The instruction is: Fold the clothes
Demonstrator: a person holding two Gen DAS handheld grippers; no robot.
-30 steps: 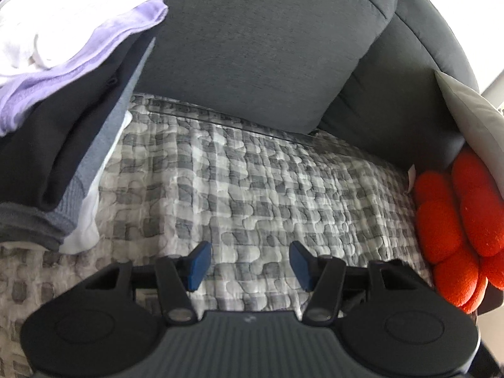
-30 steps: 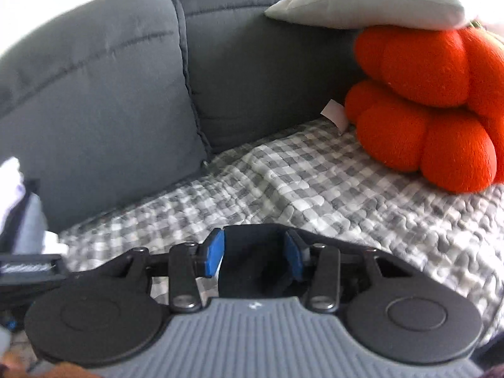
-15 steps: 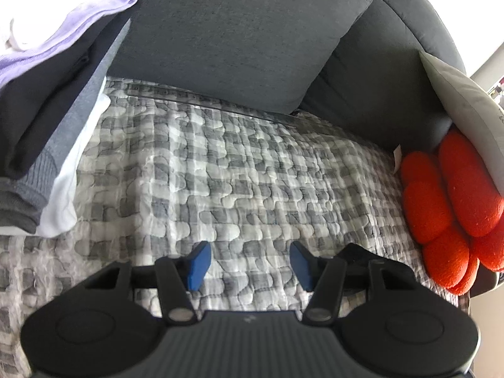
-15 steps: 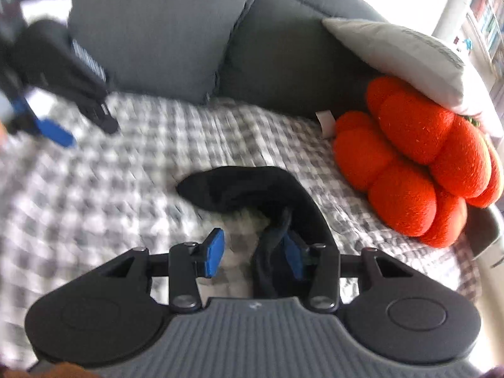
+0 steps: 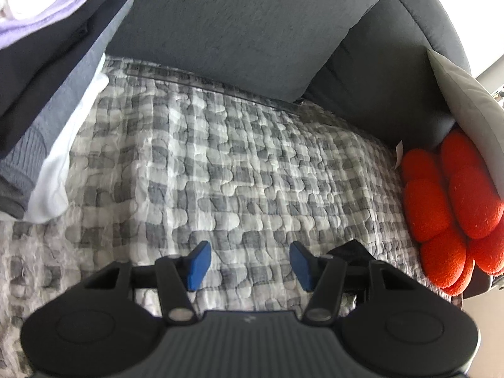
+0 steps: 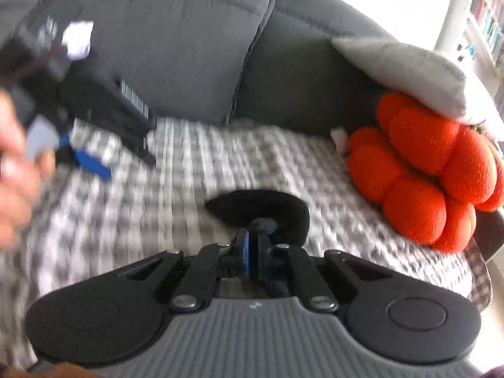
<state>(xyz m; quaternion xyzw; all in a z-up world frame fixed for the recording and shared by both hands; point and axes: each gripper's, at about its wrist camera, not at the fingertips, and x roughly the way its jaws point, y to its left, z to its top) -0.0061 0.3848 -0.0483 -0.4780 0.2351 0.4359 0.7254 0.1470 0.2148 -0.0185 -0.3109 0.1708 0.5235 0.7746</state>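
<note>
My right gripper (image 6: 252, 245) pinches the near edge of the black garment (image 6: 261, 209) lying on the checked quilt (image 6: 189, 163). My left gripper (image 5: 247, 260) hovers spread, empty. I'm starting the fold; next I judge the left must catch another edge.

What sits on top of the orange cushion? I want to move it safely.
A grey pillow rests on the orange cushion; the part of the cushion's top beneath the pillow is hidden.

Probably a home living room: grey sofa (image 5: 245, 31), checked quilt (image 5: 236, 163), orange cushion (image 6: 425, 170), blurred bookshelves (image 6: 488, 15).
</note>
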